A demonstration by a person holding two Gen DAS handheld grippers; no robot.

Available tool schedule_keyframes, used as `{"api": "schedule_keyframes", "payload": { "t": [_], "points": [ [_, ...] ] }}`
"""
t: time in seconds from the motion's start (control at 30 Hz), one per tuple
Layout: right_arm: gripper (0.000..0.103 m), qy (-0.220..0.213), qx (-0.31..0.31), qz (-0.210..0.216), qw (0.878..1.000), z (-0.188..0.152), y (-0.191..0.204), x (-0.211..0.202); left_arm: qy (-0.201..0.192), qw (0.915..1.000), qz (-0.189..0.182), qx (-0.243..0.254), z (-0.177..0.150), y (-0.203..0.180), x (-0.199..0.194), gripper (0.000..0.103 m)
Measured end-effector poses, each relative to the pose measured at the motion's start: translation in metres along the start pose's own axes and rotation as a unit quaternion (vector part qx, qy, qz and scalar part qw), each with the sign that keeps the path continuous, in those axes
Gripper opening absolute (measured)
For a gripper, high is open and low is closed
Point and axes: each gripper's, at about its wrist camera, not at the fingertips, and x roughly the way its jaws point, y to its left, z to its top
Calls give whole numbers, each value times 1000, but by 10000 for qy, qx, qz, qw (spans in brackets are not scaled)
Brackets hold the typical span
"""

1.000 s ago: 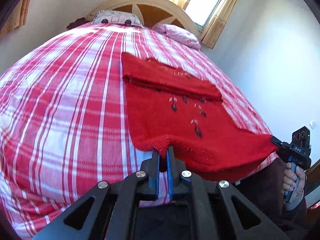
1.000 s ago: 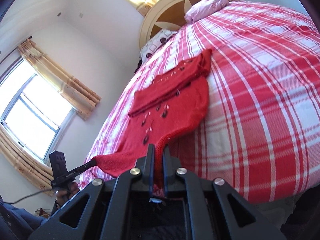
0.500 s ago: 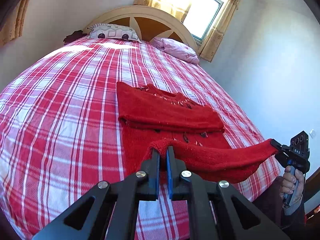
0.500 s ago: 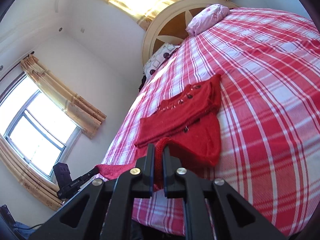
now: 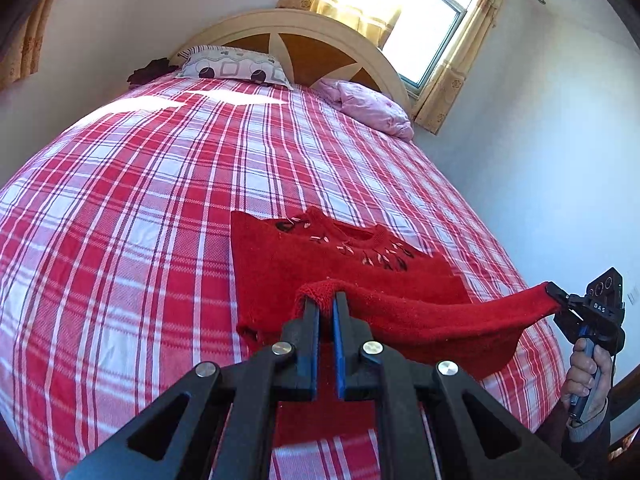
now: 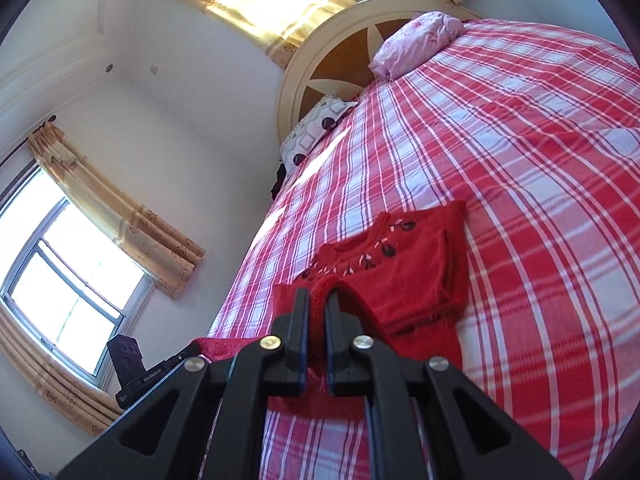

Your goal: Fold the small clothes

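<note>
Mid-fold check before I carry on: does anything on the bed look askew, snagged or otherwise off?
Nothing stands out. The red knit sweater lies flat on the plaid bedspread, its near hem lifted evenly between the left tongs and right tongs, both shut on it.

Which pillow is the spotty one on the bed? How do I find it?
Look at the top of the big red-checked bed, by the curved wooden headboard. Two pillows lie there. The spotty pillow is the flat pale one with dark round blobs and squares; its neighbour, the pink pillow, is plain and crumpled, nearer the window.
</note>
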Motion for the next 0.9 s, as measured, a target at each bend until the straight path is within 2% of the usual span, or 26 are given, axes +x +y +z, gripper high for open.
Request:
{"api": "schedule_keyframes", "payload": {
  "t": [0.47, 0.67, 0.9],
  "points": [
    [9, 273, 285, -364, 9986, 52, -38, 76, 289, 9988, 80, -399, 47, 34, 82, 5],
    [9, 586, 548, -604, 9949, 67, -69, 117, 608, 9964, 253, -532, 50, 52, 123, 5],
    [9, 788, 715, -888, 9904, 77, -97, 152, 695, 9954, 341, -571, 53, 62, 144, 6]
  ]
}}
